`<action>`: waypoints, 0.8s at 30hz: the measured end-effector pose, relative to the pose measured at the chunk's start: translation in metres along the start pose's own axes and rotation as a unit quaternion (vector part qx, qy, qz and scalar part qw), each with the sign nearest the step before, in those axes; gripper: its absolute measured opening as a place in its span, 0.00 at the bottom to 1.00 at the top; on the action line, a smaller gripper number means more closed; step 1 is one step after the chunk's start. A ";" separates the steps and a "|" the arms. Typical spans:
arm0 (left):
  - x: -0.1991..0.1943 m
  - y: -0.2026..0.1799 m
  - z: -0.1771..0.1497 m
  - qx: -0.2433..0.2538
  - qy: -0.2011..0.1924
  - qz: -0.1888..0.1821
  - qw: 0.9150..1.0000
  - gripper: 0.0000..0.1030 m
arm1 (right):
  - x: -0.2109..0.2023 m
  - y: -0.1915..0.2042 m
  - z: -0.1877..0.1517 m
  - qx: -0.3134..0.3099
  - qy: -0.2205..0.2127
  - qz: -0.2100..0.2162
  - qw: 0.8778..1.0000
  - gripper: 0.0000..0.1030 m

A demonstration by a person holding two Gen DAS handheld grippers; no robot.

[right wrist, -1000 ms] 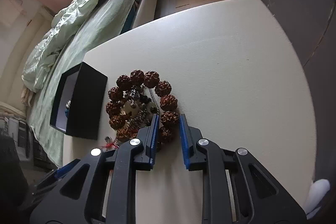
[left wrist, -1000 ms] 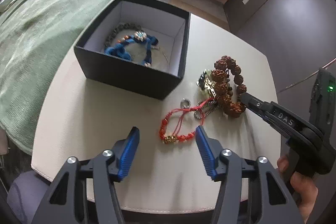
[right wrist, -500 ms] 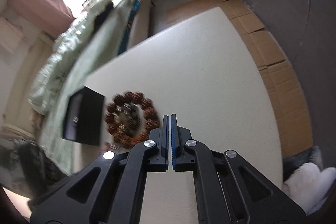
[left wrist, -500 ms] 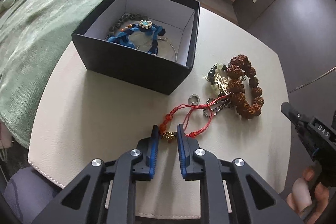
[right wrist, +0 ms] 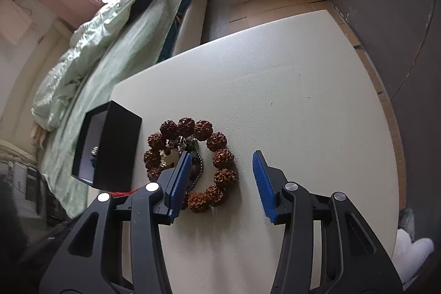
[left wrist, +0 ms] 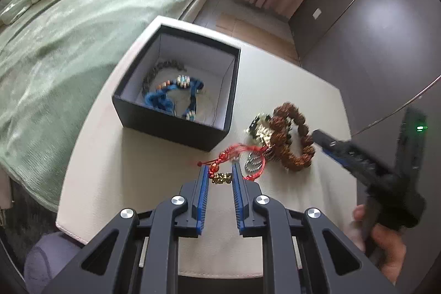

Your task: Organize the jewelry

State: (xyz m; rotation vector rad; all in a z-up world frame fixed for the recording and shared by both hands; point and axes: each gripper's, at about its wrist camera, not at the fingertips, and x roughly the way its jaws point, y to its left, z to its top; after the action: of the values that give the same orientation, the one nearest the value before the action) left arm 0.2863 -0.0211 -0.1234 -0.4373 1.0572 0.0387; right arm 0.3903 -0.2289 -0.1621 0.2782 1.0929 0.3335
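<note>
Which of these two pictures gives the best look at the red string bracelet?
The left wrist view: the red string bracelet lies in full sight, its gold beads between the left gripper fingers. The right wrist view shows only a red sliver beside the black box.

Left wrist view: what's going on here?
A person with a gripper in each hand is sorting jewelry into the black box on the table. The left gripper is clamped on the gold beads of the red cord bracelet, whose cord trails toward the pile. The right gripper, jaws opening and nothing gripped, hangs over the brown bead bracelet. A blue cord piece and a dark bead bracelet already lie in the box.
</note>
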 end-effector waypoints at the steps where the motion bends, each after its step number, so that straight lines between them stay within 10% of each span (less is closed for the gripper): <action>1: -0.005 0.001 0.000 -0.001 -0.003 -0.003 1.000 0.14 | 0.002 0.004 0.000 -0.008 0.001 -0.008 1.000 0.46; 9: -0.020 -0.005 0.010 -0.005 -0.030 -0.016 0.999 0.14 | 0.018 0.024 -0.014 -0.073 0.017 -0.098 0.992 0.25; 24: -0.067 -0.002 0.028 0.007 -0.082 -0.045 0.996 0.14 | -0.039 0.020 -0.016 -0.048 -0.086 -0.027 0.995 0.19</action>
State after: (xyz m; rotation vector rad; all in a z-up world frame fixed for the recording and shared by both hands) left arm 0.2764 -0.0011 -0.0541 -0.4614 0.8749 -0.0125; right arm 0.3572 -0.2255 -0.1291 0.1880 0.9111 0.3079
